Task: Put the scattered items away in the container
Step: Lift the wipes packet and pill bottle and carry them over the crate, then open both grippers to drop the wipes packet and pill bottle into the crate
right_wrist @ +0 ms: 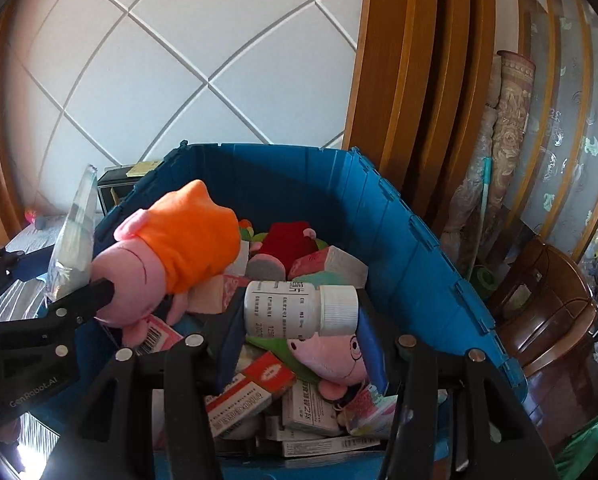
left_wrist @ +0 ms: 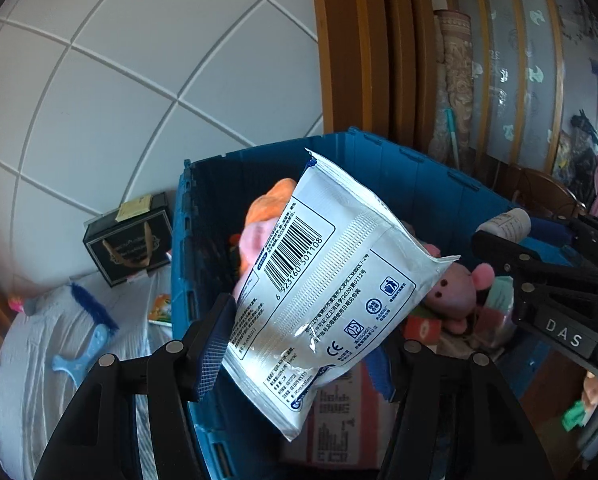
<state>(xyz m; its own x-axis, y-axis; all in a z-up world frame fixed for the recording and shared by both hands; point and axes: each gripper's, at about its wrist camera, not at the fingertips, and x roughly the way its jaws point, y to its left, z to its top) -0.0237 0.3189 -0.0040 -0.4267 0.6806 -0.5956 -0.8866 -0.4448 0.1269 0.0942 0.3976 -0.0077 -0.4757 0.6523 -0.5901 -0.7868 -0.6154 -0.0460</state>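
My left gripper (left_wrist: 299, 344) is shut on a white plastic packet (left_wrist: 323, 284) with a barcode, held tilted over the near rim of the blue crate (left_wrist: 379, 168). The packet shows edge-on in the right wrist view (right_wrist: 75, 240). My right gripper (right_wrist: 299, 336) is shut on a white pill bottle (right_wrist: 299, 310) lying sideways, above the crate's inside (right_wrist: 339, 184). The bottle also shows at the right of the left wrist view (left_wrist: 507, 222). The crate holds pink pig plush toys (right_wrist: 171, 248), medicine boxes (right_wrist: 251, 392) and foam blocks.
A black gift box (left_wrist: 129, 240) stands against the quilted white wall left of the crate. A blue brush (left_wrist: 87, 332) and a small orange packet (left_wrist: 161, 308) lie on the white cloth. A wooden door frame (right_wrist: 411, 80) and dark wooden chair (right_wrist: 547, 300) stand to the right.
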